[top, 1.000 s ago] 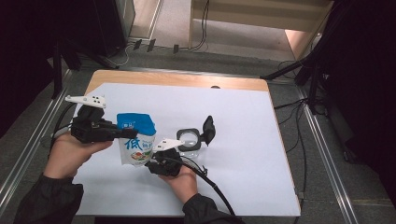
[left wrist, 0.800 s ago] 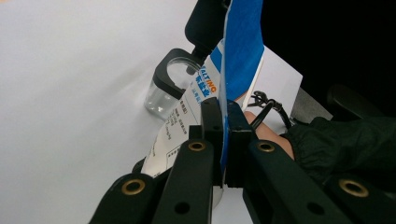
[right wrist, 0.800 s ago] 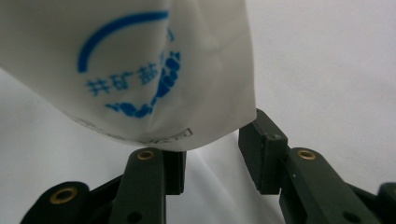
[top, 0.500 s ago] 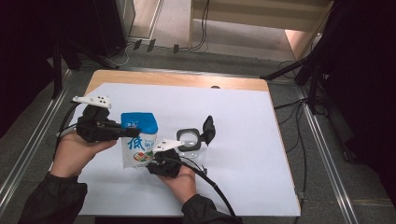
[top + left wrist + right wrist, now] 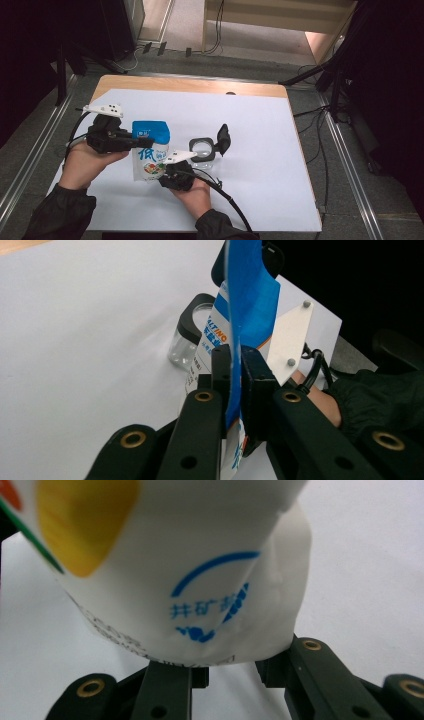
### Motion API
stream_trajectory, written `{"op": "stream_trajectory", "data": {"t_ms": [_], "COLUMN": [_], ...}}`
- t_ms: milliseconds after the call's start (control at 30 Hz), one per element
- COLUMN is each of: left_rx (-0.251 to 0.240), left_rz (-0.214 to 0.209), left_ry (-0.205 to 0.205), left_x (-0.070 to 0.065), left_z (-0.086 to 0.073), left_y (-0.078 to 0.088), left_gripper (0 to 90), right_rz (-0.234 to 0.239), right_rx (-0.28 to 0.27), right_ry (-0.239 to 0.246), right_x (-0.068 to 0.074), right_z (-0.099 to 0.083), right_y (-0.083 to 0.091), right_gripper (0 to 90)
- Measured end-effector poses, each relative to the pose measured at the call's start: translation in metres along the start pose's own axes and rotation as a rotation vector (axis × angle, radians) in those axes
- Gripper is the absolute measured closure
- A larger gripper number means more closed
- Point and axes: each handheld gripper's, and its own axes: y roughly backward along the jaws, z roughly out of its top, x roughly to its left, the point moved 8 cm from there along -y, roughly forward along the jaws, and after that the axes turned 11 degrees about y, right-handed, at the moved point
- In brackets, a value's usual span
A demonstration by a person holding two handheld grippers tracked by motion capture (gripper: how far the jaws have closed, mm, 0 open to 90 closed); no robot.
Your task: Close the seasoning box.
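The lower end of the white-and-blue pouch (image 5: 185, 570) is seen lodged between the jaws of the right gripper (image 5: 172, 175), which have just been closing on it, though whether the pads press it yet cannot be told. Further up, the pouch's blue top edge is clamped flat between the jaws of the left gripper (image 5: 234, 375), so the pouch is held upright above the white table sheet (image 5: 260, 125). Just beyond it, a small clear jar (image 5: 202, 150) is found with its black flip lid (image 5: 223, 139) standing open.
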Motion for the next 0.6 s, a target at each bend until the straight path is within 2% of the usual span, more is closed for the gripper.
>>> {"op": "stream_trajectory", "data": {"t_ms": [367,433,467,500,533,600], "left_rx": [0.0,0.004,0.009,0.009,0.005,0.005], "left_rz": [-0.024,-0.022,-0.018,-0.018,-0.014,-0.003], "left_ry": [-0.022,-0.013,-0.006,-0.006,0.014,0.013], "left_x": [0.0,0.001,0.0,0.0,-0.001,-0.002], "left_z": [-0.003,-0.004,-0.004,-0.004,-0.003,-0.002], "left_y": [-0.007,-0.01,-0.011,-0.011,-0.012,-0.013], "left_gripper": [83.1,84.6,89.3,90.0,90.0,90.0], "right_rz": [0.017,0.016,0.017,0.017,0.033,0.037], "right_rx": [-0.01,-0.004,0.0,0.0,0.0,0.0], "right_ry": [-0.006,-0.01,-0.01,-0.01,0.001,0.006], "right_x": [0.002,0.001,0.001,0.001,0.004,0.005], "right_z": [0.002,0.001,0.0,0.0,-0.001,-0.001], "right_y": [0.003,0.003,0.003,0.003,0.001,0.001], "right_gripper": [74.0,74.0,74.0,74.0,73.5,72.8]}}
